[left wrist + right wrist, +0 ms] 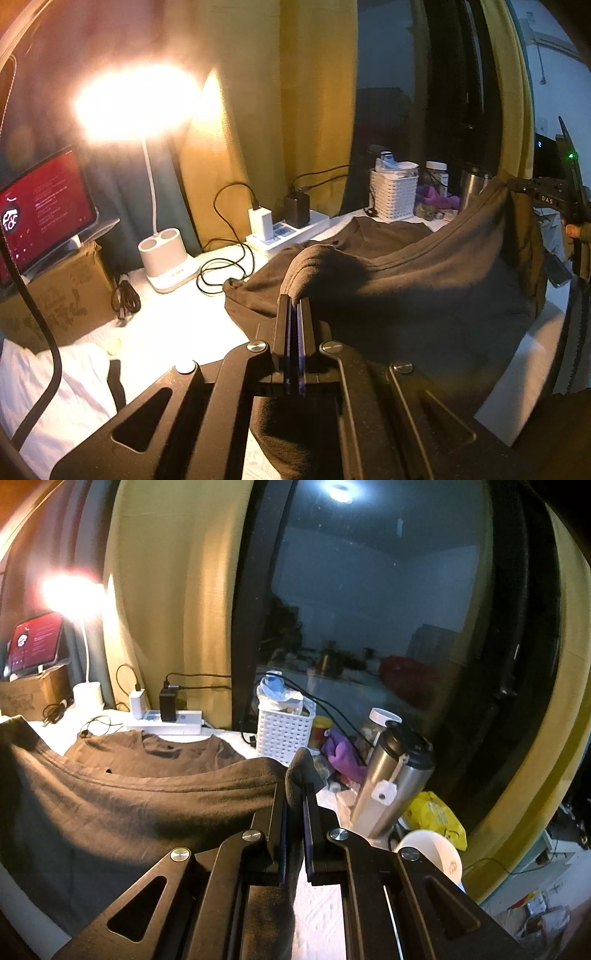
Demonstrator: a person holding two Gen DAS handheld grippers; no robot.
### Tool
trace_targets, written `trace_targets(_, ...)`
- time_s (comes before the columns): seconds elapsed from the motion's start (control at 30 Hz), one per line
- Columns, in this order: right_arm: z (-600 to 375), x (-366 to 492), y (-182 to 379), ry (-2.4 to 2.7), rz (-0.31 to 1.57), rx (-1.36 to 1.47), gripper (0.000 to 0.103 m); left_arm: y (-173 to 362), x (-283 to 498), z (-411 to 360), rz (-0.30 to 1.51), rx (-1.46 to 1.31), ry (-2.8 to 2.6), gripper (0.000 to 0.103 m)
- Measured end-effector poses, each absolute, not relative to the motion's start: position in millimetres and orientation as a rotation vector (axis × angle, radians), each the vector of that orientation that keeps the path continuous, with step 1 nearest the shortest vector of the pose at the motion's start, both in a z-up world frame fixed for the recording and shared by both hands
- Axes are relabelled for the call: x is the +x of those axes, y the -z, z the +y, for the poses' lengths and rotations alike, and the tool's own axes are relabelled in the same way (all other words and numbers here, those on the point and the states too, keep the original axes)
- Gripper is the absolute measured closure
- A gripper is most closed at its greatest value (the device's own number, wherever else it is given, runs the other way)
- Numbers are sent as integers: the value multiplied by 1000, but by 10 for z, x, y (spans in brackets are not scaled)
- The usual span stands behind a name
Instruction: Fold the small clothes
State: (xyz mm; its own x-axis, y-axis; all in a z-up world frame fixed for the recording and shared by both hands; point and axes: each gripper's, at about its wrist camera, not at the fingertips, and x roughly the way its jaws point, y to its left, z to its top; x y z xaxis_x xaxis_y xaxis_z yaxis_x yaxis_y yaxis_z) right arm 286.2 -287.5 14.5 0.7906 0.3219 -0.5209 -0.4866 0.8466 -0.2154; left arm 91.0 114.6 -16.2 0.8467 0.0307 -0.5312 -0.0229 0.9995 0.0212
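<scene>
A dark brown t-shirt [424, 280] lies on the white table with its collar end flat at the back [162, 753] and its near edge lifted. My left gripper [294, 301] is shut on one corner of that lifted edge. My right gripper [297, 790] is shut on the other corner, and it shows at the far right of the left wrist view [517, 186]. The hem hangs slack between the two grippers, above the table.
A lit desk lamp [162, 254], a power strip with chargers [284, 230] and cables stand at the back left, and a tablet sits on a cardboard box [55, 295]. A white basket [284, 731], a steel tumbler [391, 786], a white bowl [436, 853] and jars crowd the right.
</scene>
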Motion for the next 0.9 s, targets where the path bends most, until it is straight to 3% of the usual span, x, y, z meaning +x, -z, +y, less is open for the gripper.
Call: trace_targets(0.9,-2248,4407,157,-451,519,-351,96,449,2174,1624,639,73,-68,102)
